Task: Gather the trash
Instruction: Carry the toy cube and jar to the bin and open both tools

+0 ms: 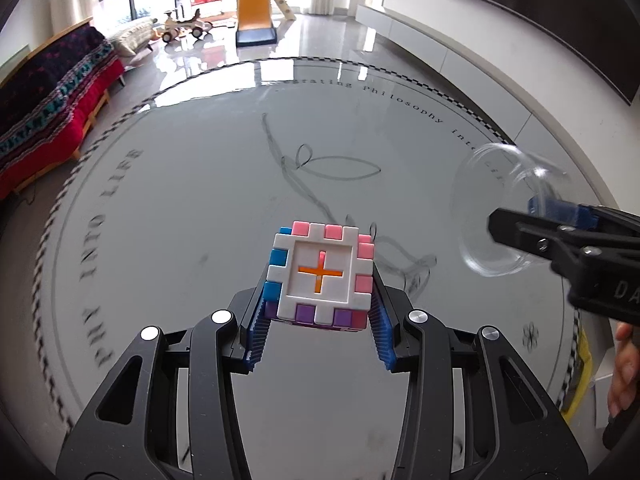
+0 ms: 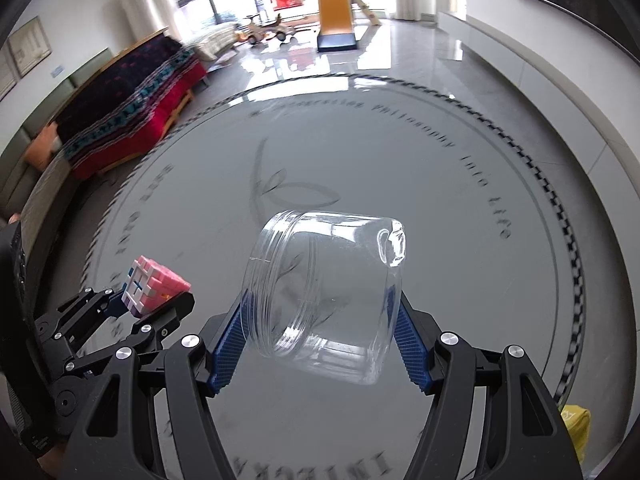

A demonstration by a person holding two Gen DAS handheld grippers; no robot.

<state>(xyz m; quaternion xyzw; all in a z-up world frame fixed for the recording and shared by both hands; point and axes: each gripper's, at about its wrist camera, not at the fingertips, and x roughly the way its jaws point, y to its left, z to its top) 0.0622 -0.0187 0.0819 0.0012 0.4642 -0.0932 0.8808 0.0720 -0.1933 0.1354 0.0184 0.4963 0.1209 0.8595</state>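
The left gripper (image 1: 320,320) has its blue ribbed fingers (image 1: 256,332) closed on a block cube (image 1: 324,276), a white, pink, blue and purple toy with an orange cross set in its upper face; the cube sits between the pads at the near centre of the left wrist view, held above the round glass bench (image 1: 200,184). The right gripper (image 2: 324,340) has its fingers (image 2: 228,344) pressed against both sides of a clear jar (image 2: 320,288), which lies tilted on its side with the threaded mouth toward the left and the base toward the right, also above the bench (image 2: 440,208). In the left wrist view the jar (image 1: 500,216) appears at the right edge with the right gripper (image 1: 560,236) clamped on it, and part of a hand (image 1: 624,372) shows below that. In the right wrist view the cube (image 2: 154,286) and the left gripper (image 2: 136,308) sit at the near left, well apart from the jar. The bench carries printed lettering around its rim, a checkered border and a line drawing of a leaf at its centre. A yellow thing (image 2: 576,428) peeks past the near right edge of the bench; what it is cannot be told. Beyond the bench, a sofa (image 1: 52,92) with a red and dark patterned cover stands at the far left, and a yellow slide (image 1: 256,12) stands at the far end of the room beside a ride-on toy (image 1: 184,28).
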